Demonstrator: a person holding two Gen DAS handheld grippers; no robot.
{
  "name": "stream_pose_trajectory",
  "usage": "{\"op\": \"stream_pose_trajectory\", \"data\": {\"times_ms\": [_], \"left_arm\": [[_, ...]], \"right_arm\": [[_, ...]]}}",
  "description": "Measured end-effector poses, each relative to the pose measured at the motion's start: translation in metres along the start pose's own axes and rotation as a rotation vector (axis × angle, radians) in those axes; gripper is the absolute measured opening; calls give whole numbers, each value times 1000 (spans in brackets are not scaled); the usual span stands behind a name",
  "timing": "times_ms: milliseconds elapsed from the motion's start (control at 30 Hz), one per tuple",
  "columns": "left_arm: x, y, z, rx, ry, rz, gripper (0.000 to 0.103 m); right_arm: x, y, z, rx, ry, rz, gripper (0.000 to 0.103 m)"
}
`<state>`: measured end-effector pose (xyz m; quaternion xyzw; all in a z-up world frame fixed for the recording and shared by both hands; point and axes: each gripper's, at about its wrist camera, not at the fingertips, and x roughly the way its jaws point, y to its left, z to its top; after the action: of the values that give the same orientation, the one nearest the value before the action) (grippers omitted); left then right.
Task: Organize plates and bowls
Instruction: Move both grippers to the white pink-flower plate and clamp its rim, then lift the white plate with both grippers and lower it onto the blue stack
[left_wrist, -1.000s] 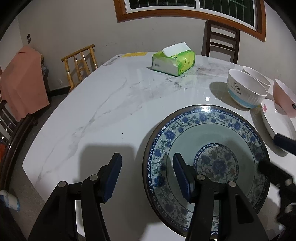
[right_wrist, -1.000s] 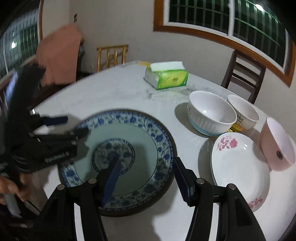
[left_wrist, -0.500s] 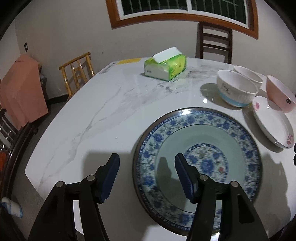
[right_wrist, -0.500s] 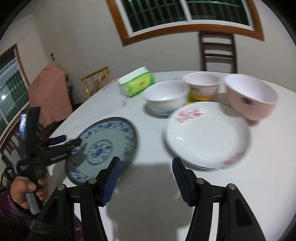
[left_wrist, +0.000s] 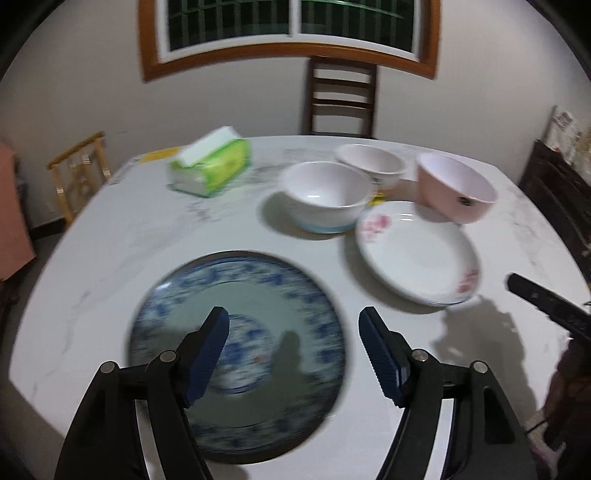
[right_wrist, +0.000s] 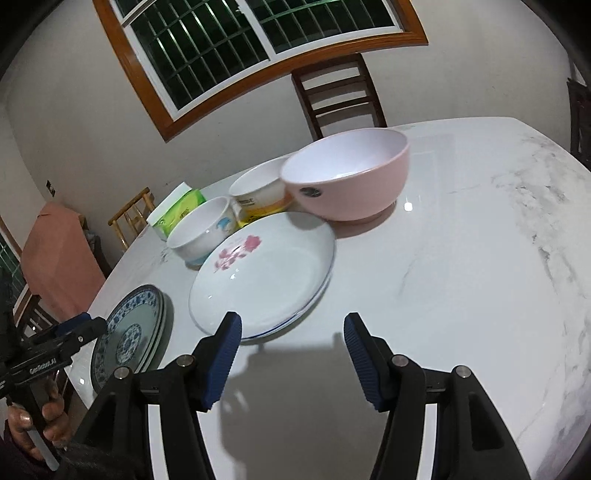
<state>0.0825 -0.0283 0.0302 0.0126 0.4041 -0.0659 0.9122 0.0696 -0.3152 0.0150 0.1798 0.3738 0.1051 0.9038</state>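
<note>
Tissue box (left_wrist: 210, 166) behind bowls (left_wrist: 327, 201), chair (left_wrist: 341, 98) beyond (table's far side)

Dim indoor light came from overhead. Both grippers cast hard shadows on the marble table (right_wrist: 461, 258) just ahead of their fingers. Left view was motion-blurred, worst on the blue-patterned plate (left_wrist: 236, 354) below its fingers. Right view was sharper. Small glare spot beside the pink bowl (right_wrist: 354, 177). Fisheye bending, dark corners.
</note>
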Motion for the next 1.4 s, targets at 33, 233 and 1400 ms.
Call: {"op": "stream_pose_trajectory", "data": {"times_ms": [33,233,1400], "left_arm": [[5,-6,5,-12,14,-37,69],[41,-32,28,-65,103,-124,69],[138,-47,32,-161,294,-221,15]], "right_arm": [[2,-4,3,16,6,9,59],[17,-28,16,81,32,52,59],[95,-53,34,181,222,163,12]]}}
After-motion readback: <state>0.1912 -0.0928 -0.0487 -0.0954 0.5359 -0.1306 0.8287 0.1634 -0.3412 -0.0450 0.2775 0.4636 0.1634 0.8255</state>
